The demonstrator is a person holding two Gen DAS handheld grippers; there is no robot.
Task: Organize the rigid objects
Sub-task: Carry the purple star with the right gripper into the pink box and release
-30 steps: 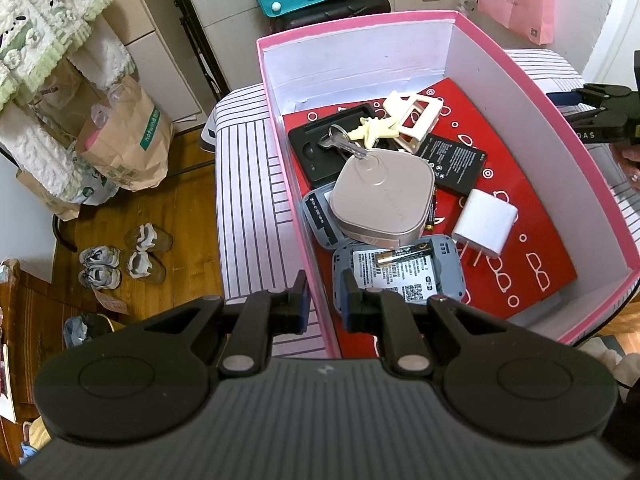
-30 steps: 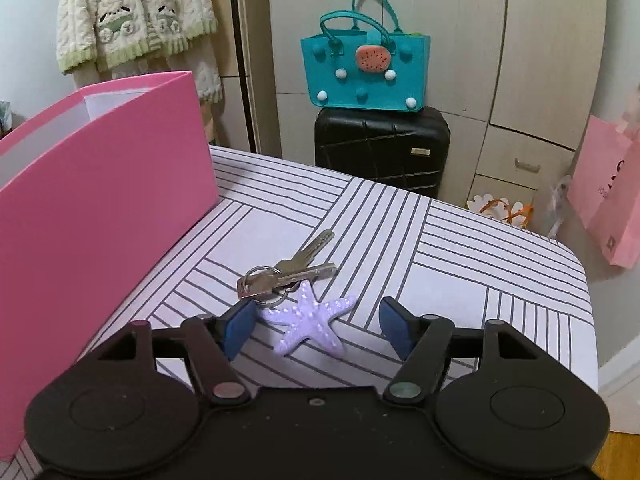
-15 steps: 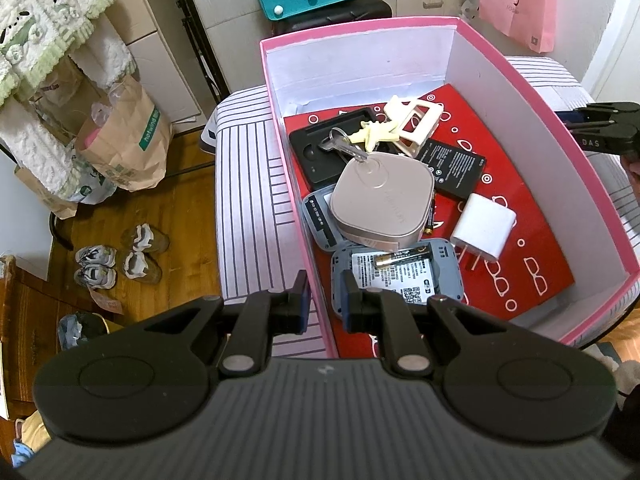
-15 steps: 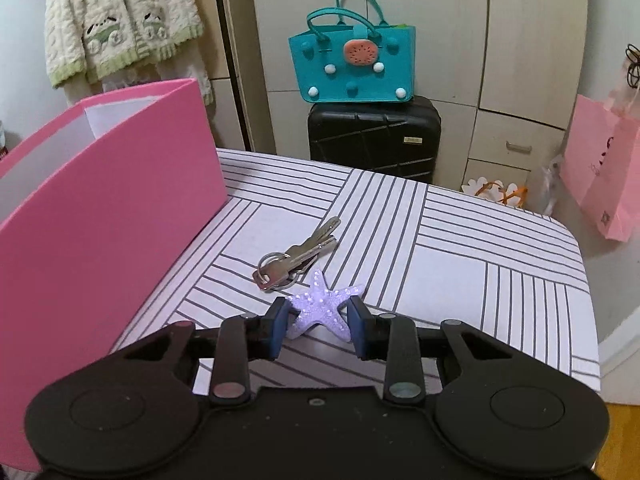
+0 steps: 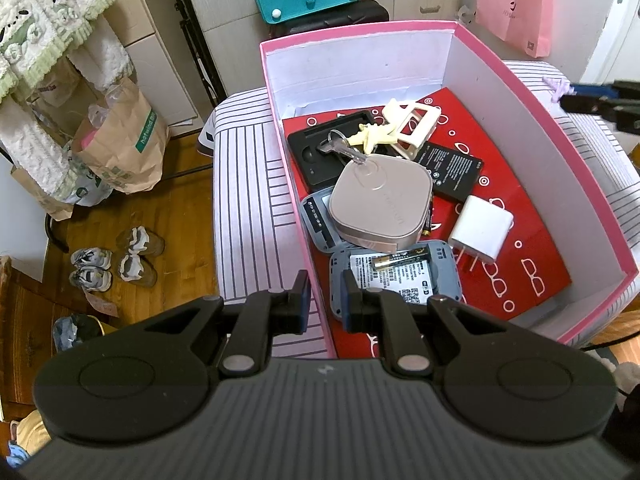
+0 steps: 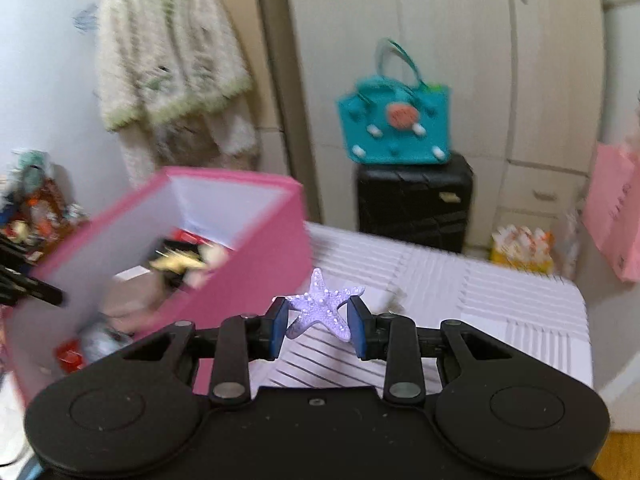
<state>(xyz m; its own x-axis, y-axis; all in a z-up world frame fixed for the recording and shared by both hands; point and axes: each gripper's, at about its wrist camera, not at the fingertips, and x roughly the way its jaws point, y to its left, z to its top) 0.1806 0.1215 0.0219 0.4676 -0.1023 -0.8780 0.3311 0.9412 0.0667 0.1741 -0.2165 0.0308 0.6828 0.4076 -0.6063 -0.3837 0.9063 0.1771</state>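
Note:
My right gripper [image 6: 319,322] is shut on a purple starfish charm [image 6: 325,306] and holds it in the air above the striped table, to the right of the pink box [image 6: 248,280]. In the left wrist view the charm [image 5: 558,86] and that gripper [image 5: 572,98] show past the box's right wall. My left gripper [image 5: 324,300] is shut on the left wall of the pink box [image 5: 540,92], near its front corner. Inside lie a beige square device [image 5: 382,208], a white charger [image 5: 480,228], a black battery [image 5: 450,168], keys with a pale starfish [image 5: 372,134] and a grey-blue device [image 5: 396,276].
The box stands on a striped table [image 5: 248,200]. Behind it are a black suitcase [image 6: 414,200] with a teal bag [image 6: 394,120] on top, and wardrobe doors. A pink bag [image 5: 516,4] hangs at the right. A paper bag [image 5: 124,148] and shoes [image 5: 132,256] are on the floor at left.
The right gripper closed on the purple starfish, then rose off the table with it and swung toward the pink box. The left gripper and the box stayed put.

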